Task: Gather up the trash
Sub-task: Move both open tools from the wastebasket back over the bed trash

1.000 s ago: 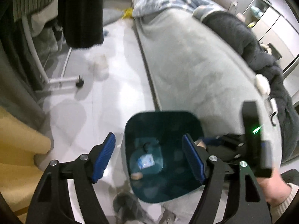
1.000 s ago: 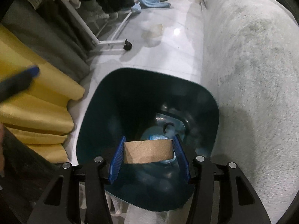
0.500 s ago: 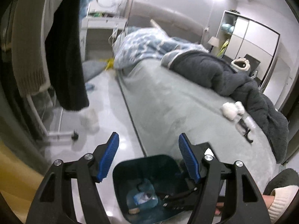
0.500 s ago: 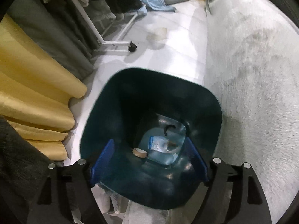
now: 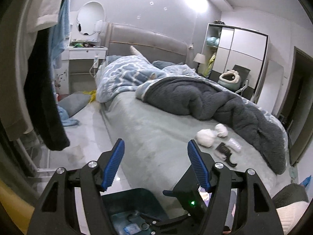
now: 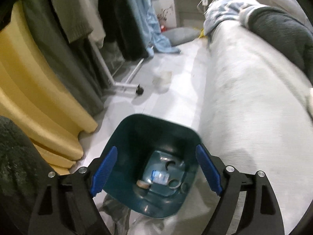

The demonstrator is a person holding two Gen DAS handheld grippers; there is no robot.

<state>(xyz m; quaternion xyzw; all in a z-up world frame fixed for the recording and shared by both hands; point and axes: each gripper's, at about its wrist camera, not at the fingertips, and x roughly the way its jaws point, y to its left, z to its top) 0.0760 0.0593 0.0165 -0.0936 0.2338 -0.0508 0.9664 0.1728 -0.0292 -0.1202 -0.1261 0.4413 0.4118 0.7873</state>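
A dark teal bin (image 6: 156,117) stands on the floor against the bed's side. At its bottom lie a cardboard roll (image 6: 142,184) and a blue-labelled packet (image 6: 159,176). My right gripper (image 6: 156,149) hangs above the bin, jaws opening, nothing between them. My left gripper (image 5: 155,144) is open and empty, pointing over the bed. On the bed sheet (image 5: 156,129) lie two white tissue wads (image 5: 204,139), a black clip (image 5: 225,152) and a clear wrapper (image 5: 234,145). The bin (image 5: 133,193) shows low in the left wrist view.
A dark grey duvet (image 5: 195,98) and a blue blanket (image 5: 125,72) cover the far bed. Clothes hang on a wheeled rack (image 6: 125,84) to the left, by yellow fabric (image 6: 39,90). A grey pillow (image 5: 72,101) and blue cloth (image 6: 164,43) lie on the floor.
My right gripper opened and let go of the cardboard roll, which now lies in the bin, then rose. My left gripper lifted and tilted up from the bin toward the bed.
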